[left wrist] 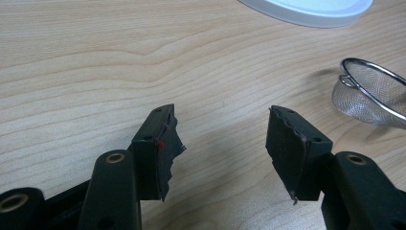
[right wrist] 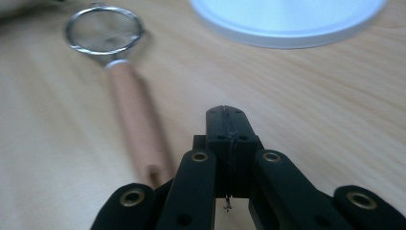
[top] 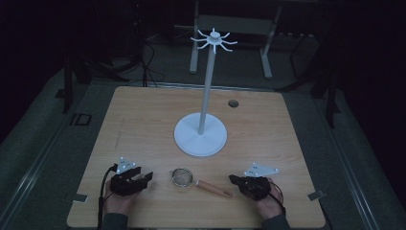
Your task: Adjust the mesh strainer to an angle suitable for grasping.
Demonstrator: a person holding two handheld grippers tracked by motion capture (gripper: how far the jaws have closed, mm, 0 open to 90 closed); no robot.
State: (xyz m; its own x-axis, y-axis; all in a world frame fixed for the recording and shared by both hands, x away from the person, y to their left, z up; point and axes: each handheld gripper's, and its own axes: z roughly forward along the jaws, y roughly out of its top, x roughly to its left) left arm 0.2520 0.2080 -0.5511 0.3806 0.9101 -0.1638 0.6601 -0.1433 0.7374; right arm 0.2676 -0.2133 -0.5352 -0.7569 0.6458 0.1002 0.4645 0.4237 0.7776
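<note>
A small mesh strainer (top: pixel 182 177) with a wooden handle (top: pixel 212 189) lies flat near the table's front edge, between my two grippers. My left gripper (top: pixel 146 178) rests on the table to its left, open with nothing between the jaws; the strainer's mesh bowl (left wrist: pixel 371 93) sits off to the right of its fingertips (left wrist: pixel 165 139). My right gripper (top: pixel 233 180) rests just right of the handle's end, jaws pressed together and empty (right wrist: pixel 225 115). The wooden handle (right wrist: pixel 136 120) lies alongside it, with the bowl (right wrist: pixel 104 29) farther off.
A white stand (top: pixel 200 136) with a round base, a tall pole and a hooked top (top: pixel 214 39) rises at the table's middle. A dark round hole (top: pixel 233 103) sits in the tabletop behind it. Bare wood (top: pixel 139 120) spreads to the left.
</note>
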